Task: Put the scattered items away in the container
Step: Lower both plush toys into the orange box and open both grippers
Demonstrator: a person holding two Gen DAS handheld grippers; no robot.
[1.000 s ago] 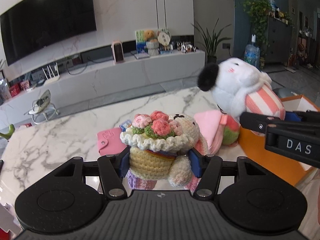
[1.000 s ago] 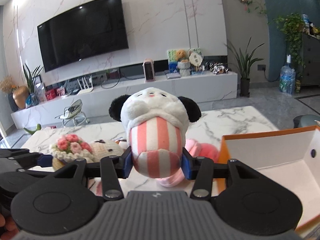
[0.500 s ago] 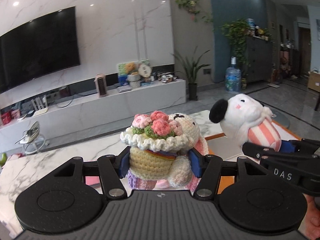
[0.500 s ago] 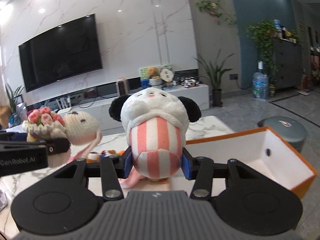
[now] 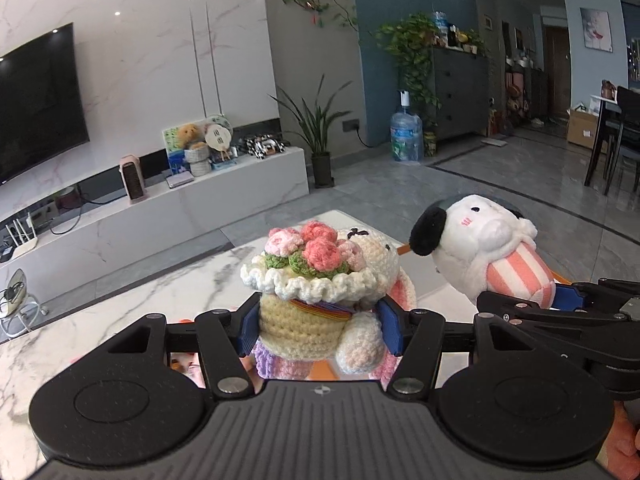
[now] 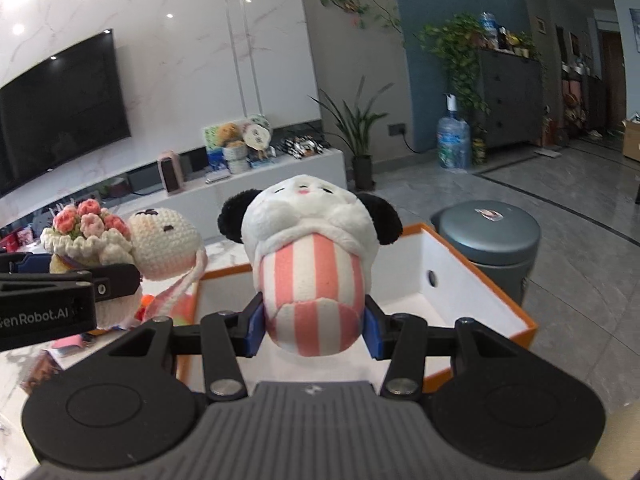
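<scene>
My left gripper (image 5: 318,330) is shut on a crocheted bunny with a flower basket (image 5: 316,280), held above the marble table. It also shows at the left of the right wrist view (image 6: 120,240). My right gripper (image 6: 314,330) is shut on a white plush dog with a pink striped body (image 6: 312,256), held over the open orange box (image 6: 472,292) with a white inside. In the left wrist view the plush dog (image 5: 480,248) hangs to the right of the bunny, in the right gripper (image 5: 560,300).
The marble table (image 5: 120,312) lies below, with small pink items (image 6: 68,342) at the box's left. A grey round bin (image 6: 488,236) stands on the floor beyond the box. A TV wall and low cabinet are far behind.
Both grippers have swung to the right with their toys still held. The orange box has come more fully under the plush dog. The view now takes in more of the room's right side.
</scene>
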